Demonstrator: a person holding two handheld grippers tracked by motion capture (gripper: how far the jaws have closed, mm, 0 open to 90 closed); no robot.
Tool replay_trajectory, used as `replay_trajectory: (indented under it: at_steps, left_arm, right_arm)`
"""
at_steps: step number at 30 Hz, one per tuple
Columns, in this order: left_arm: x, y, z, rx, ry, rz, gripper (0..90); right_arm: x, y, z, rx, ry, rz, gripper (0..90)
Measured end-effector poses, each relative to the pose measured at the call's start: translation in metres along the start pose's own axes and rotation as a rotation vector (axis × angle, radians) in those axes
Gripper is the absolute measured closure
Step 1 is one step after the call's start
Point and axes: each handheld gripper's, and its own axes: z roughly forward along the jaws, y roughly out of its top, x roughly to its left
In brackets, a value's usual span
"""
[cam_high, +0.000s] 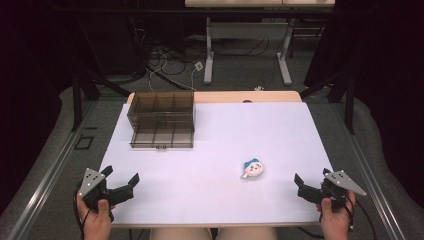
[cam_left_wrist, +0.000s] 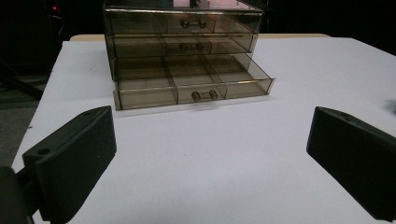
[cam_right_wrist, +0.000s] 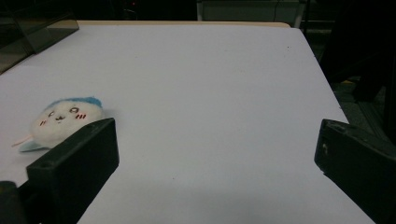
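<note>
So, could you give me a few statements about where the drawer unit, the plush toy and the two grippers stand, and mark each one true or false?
1. The bottom drawer of the drawer unit is pulled out. True.
2. The plush toy lies inside that drawer. False: it lies on the white table, nearer the right gripper.
3. The left gripper is open and holds nothing. True.
4. The right gripper is shut on the toy. False: its jaws are apart, with the toy lying beside them.
5. The toy has a blue top. True.
</note>
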Motion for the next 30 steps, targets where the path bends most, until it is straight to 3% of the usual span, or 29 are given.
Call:
replay_trajectory:
  at_steps: [5,16,19,20,26,30]
  left_arm:
    - [-0.001,0.0,0.0,0.004,-0.008,-0.002,0.2]
    - [-0.003,-0.002,0.006,0.017,0.017,-0.015,0.2]
    - [-0.006,-0.002,0.009,0.024,0.017,0.008,0.2]
    - [-0.006,-0.002,0.009,0.024,0.017,0.008,0.2]
    - [-0.014,-0.001,0.02,0.017,0.004,0.007,0.2]
    - [-0.022,-0.001,0.028,0.028,-0.002,0.036,0.3]
  right_arm:
    - [0.0,0.0,0.0,0.012,0.011,-0.006,0.0]
    - [0.001,-0.001,0.002,0.016,0.012,-0.003,0.0]
    - [0.0,-0.002,0.005,0.02,0.012,0.0,0.0]
    - [0.001,-0.002,0.005,0.037,0.016,0.014,0.0]
    - [0.003,-0.002,0.005,0.034,0.022,-0.006,0.0]
    - [0.005,-0.002,0.005,0.024,-0.004,-0.006,0.0]
